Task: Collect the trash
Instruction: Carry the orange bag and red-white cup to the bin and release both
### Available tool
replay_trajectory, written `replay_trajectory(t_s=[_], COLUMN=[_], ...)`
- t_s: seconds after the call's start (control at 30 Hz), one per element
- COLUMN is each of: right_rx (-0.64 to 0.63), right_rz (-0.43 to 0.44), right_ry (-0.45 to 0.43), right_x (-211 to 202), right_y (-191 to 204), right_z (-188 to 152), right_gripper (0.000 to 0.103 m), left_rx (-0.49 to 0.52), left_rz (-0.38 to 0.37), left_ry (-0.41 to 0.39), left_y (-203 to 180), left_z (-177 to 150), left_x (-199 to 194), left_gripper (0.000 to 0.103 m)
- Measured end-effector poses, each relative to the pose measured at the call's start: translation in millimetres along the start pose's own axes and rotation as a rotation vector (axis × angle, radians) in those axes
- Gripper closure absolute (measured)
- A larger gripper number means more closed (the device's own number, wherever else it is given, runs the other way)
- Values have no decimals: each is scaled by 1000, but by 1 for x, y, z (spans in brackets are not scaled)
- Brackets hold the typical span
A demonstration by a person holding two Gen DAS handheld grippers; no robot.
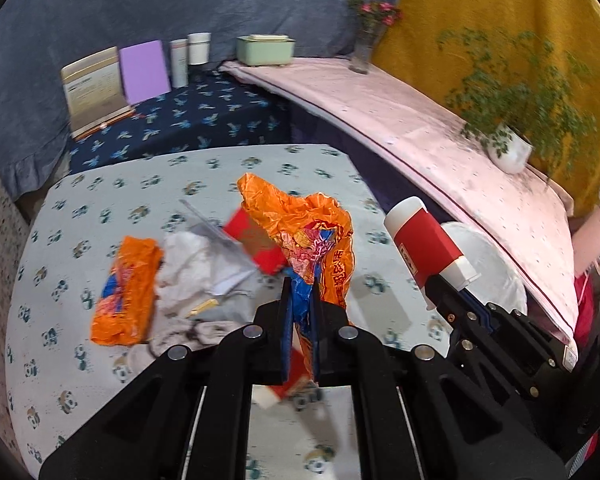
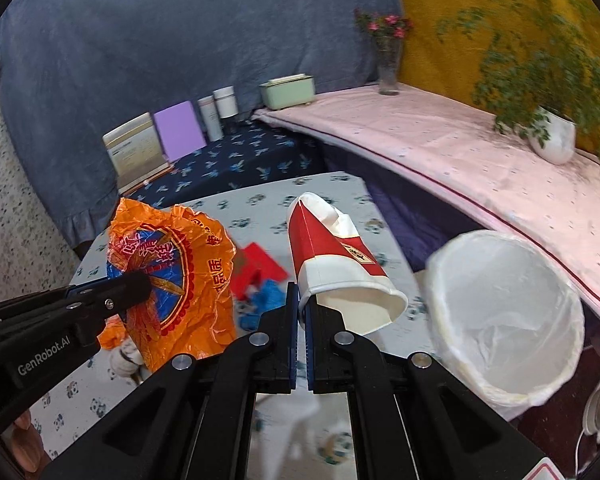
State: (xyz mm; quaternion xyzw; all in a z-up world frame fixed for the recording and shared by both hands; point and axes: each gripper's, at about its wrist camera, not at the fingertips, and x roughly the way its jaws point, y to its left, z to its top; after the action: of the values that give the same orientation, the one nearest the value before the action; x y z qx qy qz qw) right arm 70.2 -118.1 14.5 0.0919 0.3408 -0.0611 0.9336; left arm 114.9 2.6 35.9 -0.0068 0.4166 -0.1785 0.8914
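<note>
Above the panda-print table (image 1: 100, 216): left gripper (image 1: 302, 292) clamps an orange snack wrapper (image 1: 300, 220); right gripper (image 2: 301, 308) pinches a crushed red-and-white paper cup (image 2: 332, 256).

Potted plant (image 1: 508, 152) — flower vase (image 1: 361, 54) — books (image 1: 96, 88)

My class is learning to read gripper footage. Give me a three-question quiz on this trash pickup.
1. True or false: the left hand-held gripper holds an orange wrapper.
2. What does the right hand-held gripper hold? A) bottle B) paper cup C) book
3. What lines the bin?

Key: 1 true. 2 B, the crushed cup. 3 a white bag.
</note>
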Motion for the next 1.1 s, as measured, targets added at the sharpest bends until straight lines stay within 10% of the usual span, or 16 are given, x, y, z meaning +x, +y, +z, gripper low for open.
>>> replay_trajectory(t_s=[0.53, 1.0, 1.1], right_rx=[214, 290, 291], right_rz=[-215, -256, -253], right_ry=[0, 30, 31], right_x=[-28, -16, -11], right_y=[-136, -183, -186], right_z=[-32, -43, -40], right_gripper=[100, 100, 98], left_rx=[201, 263, 254], left_rz=[-223, -292, -303], left_ry=[48, 97, 109], left_y=[-148, -200, -200], left_z=[-7, -5, -3], left_x=[33, 71, 79], left_gripper=[96, 95, 74])
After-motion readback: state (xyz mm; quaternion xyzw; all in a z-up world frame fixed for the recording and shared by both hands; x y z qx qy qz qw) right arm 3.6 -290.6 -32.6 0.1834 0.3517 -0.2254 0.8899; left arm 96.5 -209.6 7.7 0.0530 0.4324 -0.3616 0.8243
